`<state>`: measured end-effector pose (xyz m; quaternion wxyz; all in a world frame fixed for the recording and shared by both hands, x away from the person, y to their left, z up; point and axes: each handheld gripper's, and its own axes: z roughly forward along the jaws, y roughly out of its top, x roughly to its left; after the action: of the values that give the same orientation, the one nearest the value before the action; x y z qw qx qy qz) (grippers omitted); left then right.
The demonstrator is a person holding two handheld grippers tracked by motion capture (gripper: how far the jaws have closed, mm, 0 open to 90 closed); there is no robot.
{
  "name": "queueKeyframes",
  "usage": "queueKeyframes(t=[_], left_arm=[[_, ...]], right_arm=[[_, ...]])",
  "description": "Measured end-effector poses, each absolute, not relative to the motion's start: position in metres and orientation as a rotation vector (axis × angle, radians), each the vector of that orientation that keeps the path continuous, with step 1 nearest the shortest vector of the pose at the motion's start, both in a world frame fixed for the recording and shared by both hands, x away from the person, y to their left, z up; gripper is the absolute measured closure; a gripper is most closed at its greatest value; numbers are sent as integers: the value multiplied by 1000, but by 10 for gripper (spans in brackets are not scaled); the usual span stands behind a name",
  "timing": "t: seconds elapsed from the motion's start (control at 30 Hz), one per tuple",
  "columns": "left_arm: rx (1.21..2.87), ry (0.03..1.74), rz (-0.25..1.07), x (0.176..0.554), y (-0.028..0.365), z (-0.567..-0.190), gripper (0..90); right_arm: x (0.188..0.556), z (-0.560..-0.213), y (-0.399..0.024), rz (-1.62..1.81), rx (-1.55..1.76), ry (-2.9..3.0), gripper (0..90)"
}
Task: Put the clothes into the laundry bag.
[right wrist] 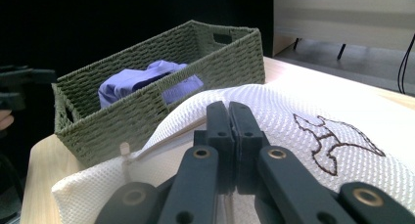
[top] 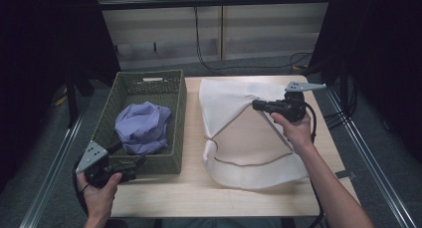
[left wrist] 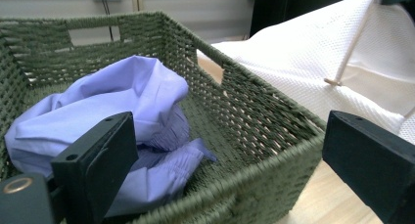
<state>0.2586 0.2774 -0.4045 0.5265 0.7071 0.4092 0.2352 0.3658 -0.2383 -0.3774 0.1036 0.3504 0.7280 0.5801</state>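
Note:
A white mesh laundry bag (top: 226, 96) lies on the wooden table (top: 164, 193), right of a green woven basket (top: 180, 119). My right gripper (top: 256, 105) is shut on the bag's upper edge and holds that layer up like a tent, so the mouth gapes. In the right gripper view the jaws (right wrist: 228, 111) are pressed together against the mesh bag (right wrist: 303, 150). A crumpled lavender garment (top: 143, 126) sits inside the basket. My left gripper (top: 127, 156) hovers open at the basket's near left corner, holding nothing. Its wide-apart jaws (left wrist: 230, 131) frame the garment (left wrist: 112, 101) and the basket wall (left wrist: 254, 121).
The bag's drawstring (top: 249, 163) loops across the table under the raised layer. Metal rails (top: 54, 163) run along both sides of the table. Cables (top: 199, 44) hang at the back wall. Dark curtains stand left and right.

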Motion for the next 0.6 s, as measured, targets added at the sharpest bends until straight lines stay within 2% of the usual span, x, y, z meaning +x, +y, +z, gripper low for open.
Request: queueKeyframes(t=[0.27,0.53,0.6], left_arm=[[1858,929,556,288,275,-391,89],[1913,942,541,315,271,-375,82],[1947,962,487,325,271,-371,77]], right_arm=[[366,-379,-237,1699,1031,2168,891],[365,-379,-234,1690,1020,2185,891],[365,-379,-233,1688,1016,2190,891]])
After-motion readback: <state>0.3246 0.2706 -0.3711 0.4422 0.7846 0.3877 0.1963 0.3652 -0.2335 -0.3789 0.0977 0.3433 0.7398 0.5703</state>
